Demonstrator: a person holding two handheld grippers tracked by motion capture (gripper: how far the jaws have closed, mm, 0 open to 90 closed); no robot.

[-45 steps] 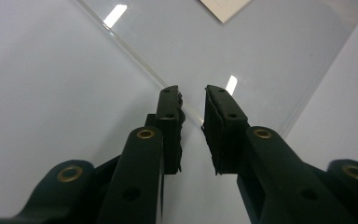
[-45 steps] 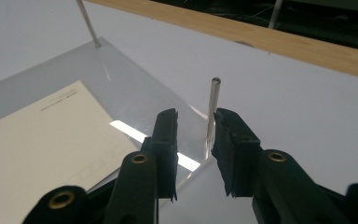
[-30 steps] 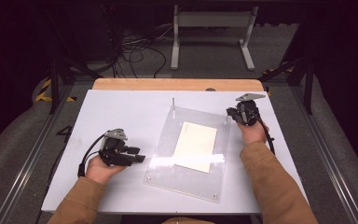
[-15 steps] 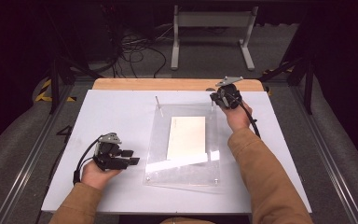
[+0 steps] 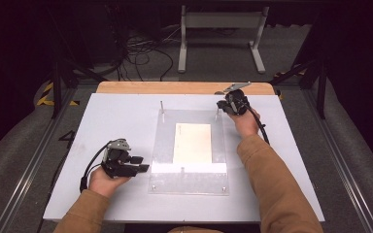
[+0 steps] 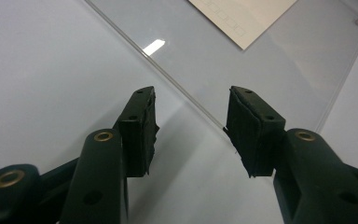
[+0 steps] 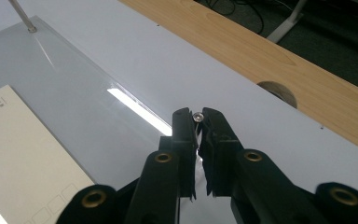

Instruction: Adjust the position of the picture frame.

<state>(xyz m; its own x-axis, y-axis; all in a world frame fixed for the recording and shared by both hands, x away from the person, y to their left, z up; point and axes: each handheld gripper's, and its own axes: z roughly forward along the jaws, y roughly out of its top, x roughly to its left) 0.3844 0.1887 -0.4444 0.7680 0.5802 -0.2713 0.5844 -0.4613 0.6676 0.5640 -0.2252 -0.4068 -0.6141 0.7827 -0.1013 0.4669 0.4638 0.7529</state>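
Just flat, glossy clear acrylic sheet (image 5: 189, 145)

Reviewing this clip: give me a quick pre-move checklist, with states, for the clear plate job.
1. Right gripper shut on the corner pin: ok.
2. Left gripper open, nothing between its jaws: ok.
3. Clear plate lying square on the table: ok.
4. Paper sheet centred within the plate: ok.
5. Far left pin upright: ok.
6. Plate seated flat at all corners: cannot tell.

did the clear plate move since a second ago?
Yes. The clear plate has turned from skewed to square with the table's edges, the right gripper clamped on its corner post.
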